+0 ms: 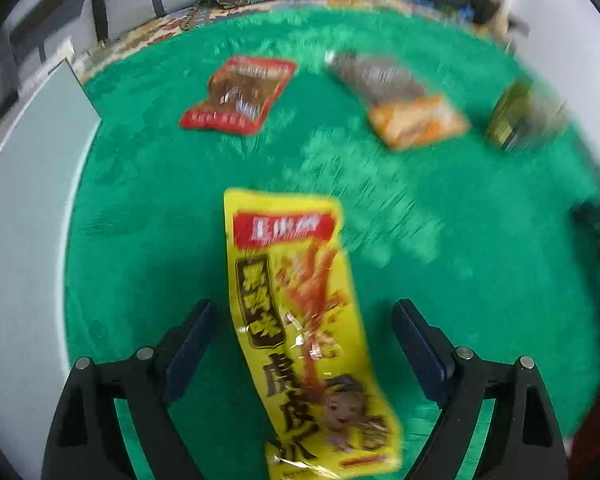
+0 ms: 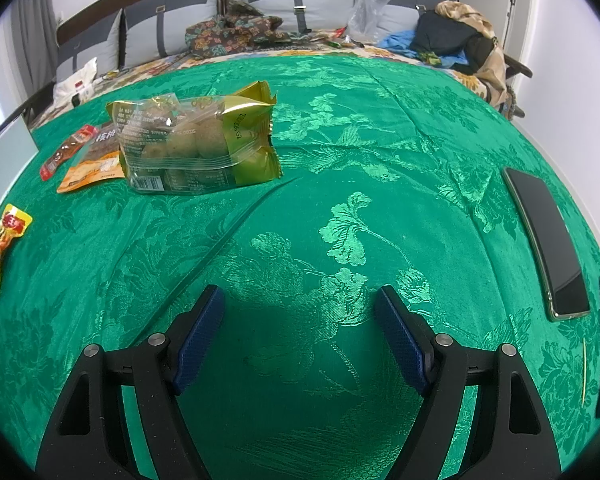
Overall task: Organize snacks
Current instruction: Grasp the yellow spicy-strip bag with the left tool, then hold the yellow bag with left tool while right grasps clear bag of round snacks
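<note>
My left fingers (image 1: 304, 344) stood wide, apart from the yellow snack packet (image 1: 300, 332) that lay between them on the green bedspread (image 1: 147, 220); neither pad pressed on it. The packet's long axis ran away from my wrist, roughly in line with the fingers, so I judged a grip would have to close across its narrow width. My right fingers (image 2: 300, 336) were also wide and held nothing, with only bare cloth between them. My left hand was the nearer to the yellow packet, which showed at the far left edge of the right view. Further off lay 3 more snacks: a red packet (image 1: 237, 94), an orange and brown packet (image 1: 400, 100) and a clear bag of round green pastries (image 2: 195, 144). No tray, box or other container was visible. A dark phone (image 2: 546, 240) lay well to the right
</note>
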`<state>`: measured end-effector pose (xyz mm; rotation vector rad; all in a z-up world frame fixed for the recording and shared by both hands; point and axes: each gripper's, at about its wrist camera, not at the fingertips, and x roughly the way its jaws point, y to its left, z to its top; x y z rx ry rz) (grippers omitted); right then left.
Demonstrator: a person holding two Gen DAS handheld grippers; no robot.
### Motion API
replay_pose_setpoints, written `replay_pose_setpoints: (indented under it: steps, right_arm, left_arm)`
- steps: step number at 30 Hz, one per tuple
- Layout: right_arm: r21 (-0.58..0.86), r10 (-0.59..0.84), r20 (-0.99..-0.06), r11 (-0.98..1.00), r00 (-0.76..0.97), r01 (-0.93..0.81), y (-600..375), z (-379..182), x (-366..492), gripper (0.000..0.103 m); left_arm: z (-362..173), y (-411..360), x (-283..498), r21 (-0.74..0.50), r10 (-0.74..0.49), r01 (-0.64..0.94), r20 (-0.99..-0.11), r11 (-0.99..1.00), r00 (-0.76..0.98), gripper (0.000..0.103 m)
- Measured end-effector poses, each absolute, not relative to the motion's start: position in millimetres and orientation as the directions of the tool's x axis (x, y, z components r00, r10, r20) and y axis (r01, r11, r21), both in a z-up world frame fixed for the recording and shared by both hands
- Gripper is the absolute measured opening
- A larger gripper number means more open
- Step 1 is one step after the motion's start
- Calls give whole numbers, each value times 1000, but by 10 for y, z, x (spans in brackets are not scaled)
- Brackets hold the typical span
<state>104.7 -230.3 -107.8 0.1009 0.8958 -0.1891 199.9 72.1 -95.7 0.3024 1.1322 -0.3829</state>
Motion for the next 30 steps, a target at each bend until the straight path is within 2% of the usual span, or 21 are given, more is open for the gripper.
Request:
replay_pose_setpoints:
  steps: [2,3,4,8,11,12,13,15,19,21,30]
  right_arm:
    - [8,-121,-783,979,610,206,-2303,-1079,1047,81]
    - [9,-121,-783,979,610,206,-2303,-1079,1048,81]
    - [8,-122,-783,979,610,206,-2303,-1077,1048,81]
    - [9,-121,-783,979,610,206,-2304,-1078,1047,81]
    - [8,-121,-783,979,610,206,-2303,-1079,1047,81]
    - [8,-121,-783,979,610,206,-2302,-1080,1048,81]
    - [8,-121,-783,979,610,206,-2303,-1079,1047,81]
    - [8,-122,-783,979,610,205,-2301,-1080,1048,81]
    - [8,-121,-783,979,610,205,-2301,-1079,1047,81]
    - [8,-121,-783,979,609,205,-2300,-1079,1047,81]
    - [15,-107,-785,981,610,191,-2308,-1078,1065,83]
  left_arm:
    - [-944,802,1973,32,-141,385,-900,922,413,83]
    - [-913,902,1968,-15,-162,335,-895,942,415,60]
    - [-887,969,1954,2,-132,295,-892,956,433,55]
    - [-865,1206,1872,-24,-131,242,-888,970,441,53]
    - [-893,1311,1801,-42,-141,217,-875,975,464,59]
    - [-910,1315,1780,-39,-139,215,-870,976,474,65]
    - [-947,1295,1768,-31,-136,220,-865,975,483,76]
    - [-1004,1266,1722,2,-114,227,-860,974,497,87]
    - [-1074,1338,1679,0,-116,203,-821,979,559,100]
    - [-1092,1356,1654,4,-111,193,-805,981,582,103]
    - [-1107,1376,1709,-7,-119,192,-805,981,581,103]
